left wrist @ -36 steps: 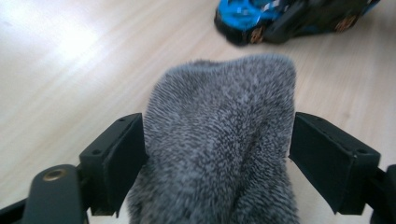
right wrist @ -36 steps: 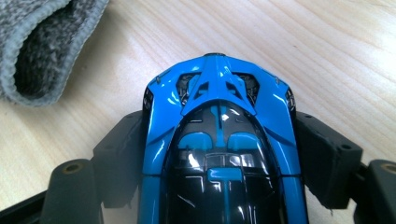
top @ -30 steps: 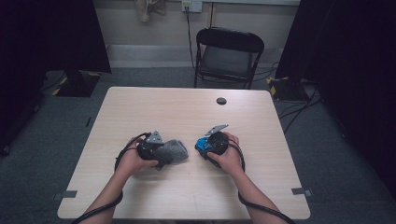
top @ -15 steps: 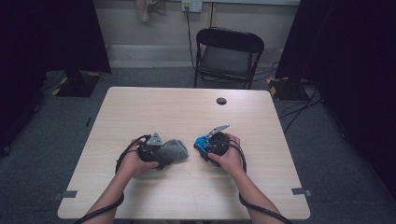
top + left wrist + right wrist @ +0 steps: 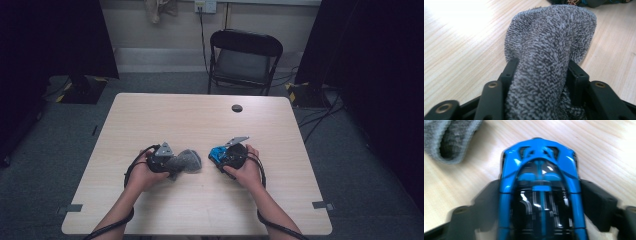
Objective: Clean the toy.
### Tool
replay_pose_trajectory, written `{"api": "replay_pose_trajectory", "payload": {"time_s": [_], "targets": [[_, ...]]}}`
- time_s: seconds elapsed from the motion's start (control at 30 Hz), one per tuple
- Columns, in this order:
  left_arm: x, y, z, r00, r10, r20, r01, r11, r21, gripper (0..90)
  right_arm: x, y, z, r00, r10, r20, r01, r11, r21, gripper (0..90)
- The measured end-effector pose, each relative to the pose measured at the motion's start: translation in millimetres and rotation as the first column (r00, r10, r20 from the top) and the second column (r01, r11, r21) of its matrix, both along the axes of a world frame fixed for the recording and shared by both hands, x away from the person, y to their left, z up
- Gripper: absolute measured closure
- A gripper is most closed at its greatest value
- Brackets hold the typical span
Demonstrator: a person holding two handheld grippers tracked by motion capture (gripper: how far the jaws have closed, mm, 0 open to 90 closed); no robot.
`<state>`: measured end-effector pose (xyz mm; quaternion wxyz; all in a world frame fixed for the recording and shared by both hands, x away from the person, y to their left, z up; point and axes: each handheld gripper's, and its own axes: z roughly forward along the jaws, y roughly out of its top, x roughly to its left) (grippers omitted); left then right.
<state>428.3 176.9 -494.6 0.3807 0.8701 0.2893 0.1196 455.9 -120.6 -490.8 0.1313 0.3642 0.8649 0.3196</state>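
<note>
**Sock pinched in my left tool, toy car clamped in my right**

I start with the pale wood-grain counter, which carries everything in front of me; a black folding chair stands on the far side, and a small dark round disc lies near the far edge, well apart from my hands.

My left tool sits at the near middle of the counter with a soft grey knitted sock between its jaws. Those jaws have just been closing, and in the left gripper view the black pads press into the bunched fabric on both sides, so I read it as pinching the sock. The cloth is light and limp; it will sag and fold rather than hold a shape, so I would grip a thick gathered fold, as now, not a single edge.

My right tool, just beside the sock, is clamped on a glossy blue and black plastic toy car, jaws set against its two flanks. The car is stiff, light and slick; I judge the flat sides between the wheels the surest hold, with modest pressure to spare the thin roof struts.
</note>
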Motion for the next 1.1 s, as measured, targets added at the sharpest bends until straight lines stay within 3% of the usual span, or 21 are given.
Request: {"api": "replay_pose_trajectory", "payload": {"time_s": [0.33, 0.5, 0.67, 0.87, 0.93, 1.1], "targets": [[-1.5, -0.6, 0.7, 0.9999, 0.006, 0.012, -0.006, 0.9999, 0.011, 54.8, -3.9, 3.4, 1.0, 0.9988, -0.049, 0.000, 0.049, 0.999, -0.005, 25.6], [-2.1, -0.3, 1.0, 0.9999, 0.014, 0.000, -0.014, 0.9999, -0.004, 58.3, -1.0, 6.5, 4.0, 0.9983, -0.051, -0.027, 0.051, 0.998, -0.031, 25.7], [-0.3, -0.8, 7.1, 0.9983, 0.051, -0.028, -0.051, 0.9987, -0.004, 63.1, -2.4, 5.1, 6.4, 0.9988, -0.044, -0.020, 0.044, 0.998, -0.038, 26.1], [1.7, 1.3, 22.5, 0.9964, 0.085, 0.004, -0.084, 0.9910, -0.104, 63.4, -6.5, -3.9, 16.4, 0.9989, -0.042, -0.021, 0.042, 0.999, -0.002, 27.1], [2.2, 1.5, 31.0, 0.9963, 0.084, 0.019, -0.081, 0.9898, -0.117, 63.3, -8.5, -5.6, 18.8, 0.9990, -0.041, -0.018, 0.040, 0.999, -0.017, 27.1], [5.4, 1.6, 43.1, 0.9963, 0.081, 0.029, -0.076, 0.9869, -0.142, 63.2, -10.9, -12.4, 22.8, 0.9987, -0.041, -0.029, 0.042, 0.999, 0.017, 27.1]]}}
